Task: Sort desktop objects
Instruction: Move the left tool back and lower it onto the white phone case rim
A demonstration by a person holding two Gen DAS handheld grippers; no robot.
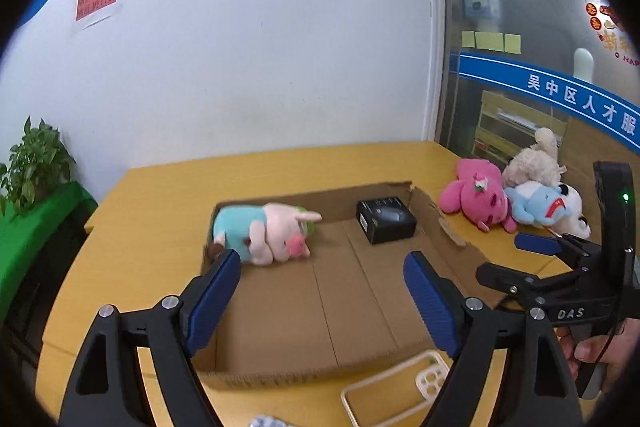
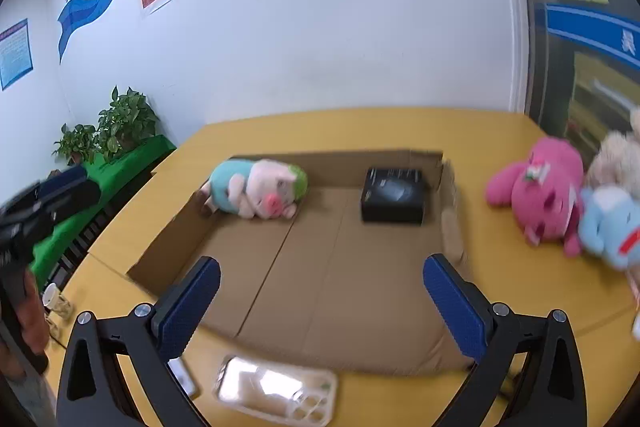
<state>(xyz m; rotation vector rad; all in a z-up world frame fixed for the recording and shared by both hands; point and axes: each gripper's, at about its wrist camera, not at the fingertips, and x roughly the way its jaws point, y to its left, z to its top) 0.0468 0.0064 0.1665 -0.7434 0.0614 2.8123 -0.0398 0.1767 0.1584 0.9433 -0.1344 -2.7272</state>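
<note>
A shallow cardboard box (image 1: 360, 307) (image 2: 340, 267) lies on the yellow table (image 1: 160, 211) (image 2: 400, 131). Inside it lie a pink and teal pig plush (image 1: 268, 233) (image 2: 256, 193) at the far left and a black box (image 1: 386, 219) (image 2: 394, 195) at the far right. My left gripper (image 1: 322, 295) is open and empty above the box's near part. My right gripper (image 2: 322, 299) is open and empty above the box's near edge; it also shows in the left wrist view (image 1: 536, 245). A pile of plush toys lies right of the box: pink (image 1: 476, 199) (image 2: 544, 187), blue (image 1: 536, 205) (image 2: 612, 223), cream (image 1: 532, 163).
A clear phone case (image 1: 396, 383) (image 2: 276, 391) lies on the table in front of the box. Potted plants (image 1: 36, 163) (image 2: 116, 123) stand on a green-covered bench at the left. A white wall is behind, a glass partition at the right.
</note>
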